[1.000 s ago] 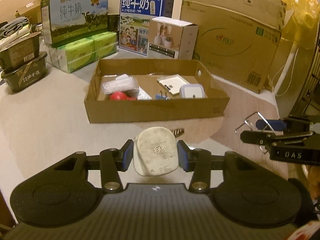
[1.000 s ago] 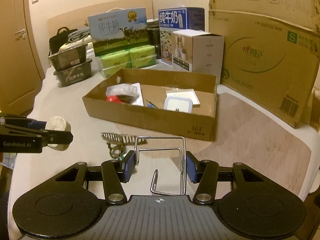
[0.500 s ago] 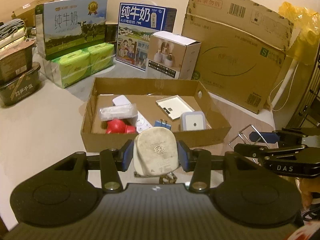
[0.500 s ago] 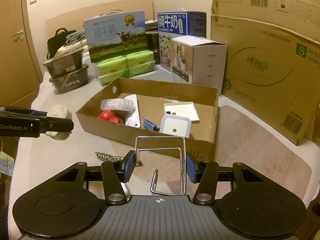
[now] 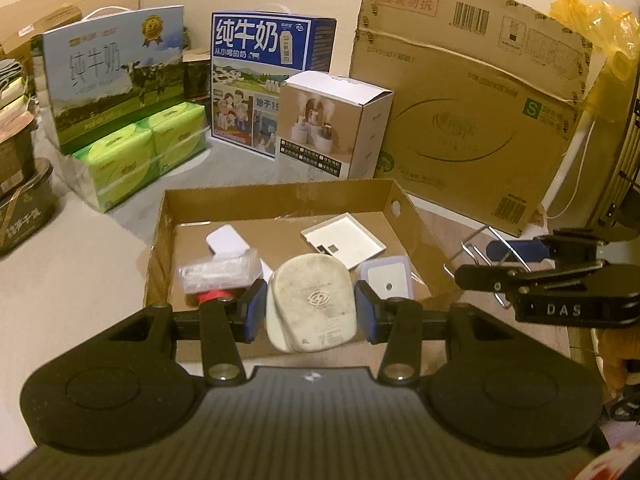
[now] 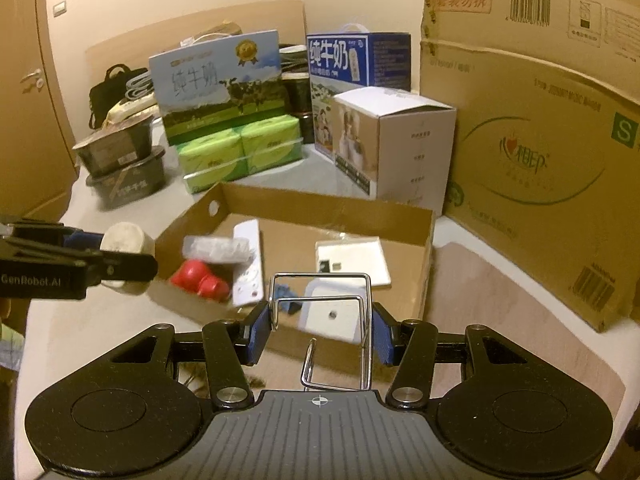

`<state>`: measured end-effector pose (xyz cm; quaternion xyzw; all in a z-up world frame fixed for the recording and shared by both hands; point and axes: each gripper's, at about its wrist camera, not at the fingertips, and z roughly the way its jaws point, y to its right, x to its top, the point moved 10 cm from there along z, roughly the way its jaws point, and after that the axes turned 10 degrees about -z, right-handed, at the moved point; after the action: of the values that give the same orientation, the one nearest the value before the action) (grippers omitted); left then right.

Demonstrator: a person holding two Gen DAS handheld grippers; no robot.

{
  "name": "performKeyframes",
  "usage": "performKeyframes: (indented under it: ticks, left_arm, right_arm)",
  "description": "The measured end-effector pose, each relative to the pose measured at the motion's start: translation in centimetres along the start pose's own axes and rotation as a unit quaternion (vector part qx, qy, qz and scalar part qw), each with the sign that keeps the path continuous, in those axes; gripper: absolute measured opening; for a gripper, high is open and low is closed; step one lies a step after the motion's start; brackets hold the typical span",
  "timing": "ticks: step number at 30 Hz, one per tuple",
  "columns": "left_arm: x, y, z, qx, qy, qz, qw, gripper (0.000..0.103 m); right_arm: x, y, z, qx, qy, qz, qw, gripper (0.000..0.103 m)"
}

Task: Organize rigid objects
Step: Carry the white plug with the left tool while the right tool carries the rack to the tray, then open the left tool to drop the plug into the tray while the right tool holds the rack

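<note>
The left tool (image 5: 311, 312) was clenched on a worn white plug adapter (image 5: 312, 308), its blue pads pressed against both flat sides, and held it above the near wall of the shallow cardboard tray (image 5: 156, 248). The right tool (image 6: 319, 328) gripped a bent chrome wire rack (image 6: 320, 300) between its pads, also just over the tray's near edge.

Only the left wrist view showed the yellow plastic bag (image 5: 588, 20) and the white pole (image 5: 568, 168) at the far right, beyond the big carton (image 5: 460, 120). Only the right wrist view showed the wooden door (image 6: 24, 120), the black bag (image 6: 108, 88) and a dark patterned hair clip (image 6: 196, 376) lying on the surface below the tool, plus a small blue item (image 6: 286, 292) inside the tray.

Counted in the tray: 1 red object (image 6: 198, 278), 1 clear-wrapped packet (image 5: 220, 272), 1 white power strip (image 6: 250, 268), 1 flat white panel (image 5: 344, 240) and 1 rounded square white device (image 5: 388, 280). Behind it stood 2 milk cartons (image 5: 112, 76), 1 white product box (image 5: 336, 124), 1 bundle of green tissue packs (image 5: 144, 152) and 2 stacked dark tubs (image 6: 120, 168).

Bare cardboard floor lay in the tray's middle, between the packet and the panel. The tray's far wall stood close to the product box; a strip of brown mat (image 6: 500, 312) lay open between the tray's right wall and the big carton.
</note>
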<state>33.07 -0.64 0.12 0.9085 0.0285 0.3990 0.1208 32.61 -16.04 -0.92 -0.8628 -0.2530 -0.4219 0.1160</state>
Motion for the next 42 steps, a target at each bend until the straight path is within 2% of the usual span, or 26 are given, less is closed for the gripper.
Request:
performKeyframes:
  ticks: [8,17,36,38,42]
  left_arm:
    - [2.3,-0.1,2.9,0.000,-0.008,0.010,0.9999,0.043]
    - [3.2,-0.5,6.6,0.000,-0.024,0.010,0.9997,0.043]
    - [2.8,-0.2,13.3,0.004,-0.050,0.021,0.9985,0.043]
    - [3.0,-0.3,13.4,0.008,-0.043,0.020,0.9988,0.055]
    - [3.2,-0.8,12.5,0.009,-0.035,0.016,0.9992,0.055]
  right_arm:
    - [2.4,2.4,2.7,-0.005,-0.004,0.010,1.000,0.052]
    - [3.1,4.3,6.1,-0.007,-0.019,0.021,1.000,0.052]
    - [1.5,6.7,11.1,-0.008,-0.046,0.042,0.998,0.052]
    - [1.4,6.7,11.3,-0.007,-0.048,0.043,0.998,0.052]
    - [1.4,6.7,11.3,-0.008,-0.047,0.042,0.998,0.052]
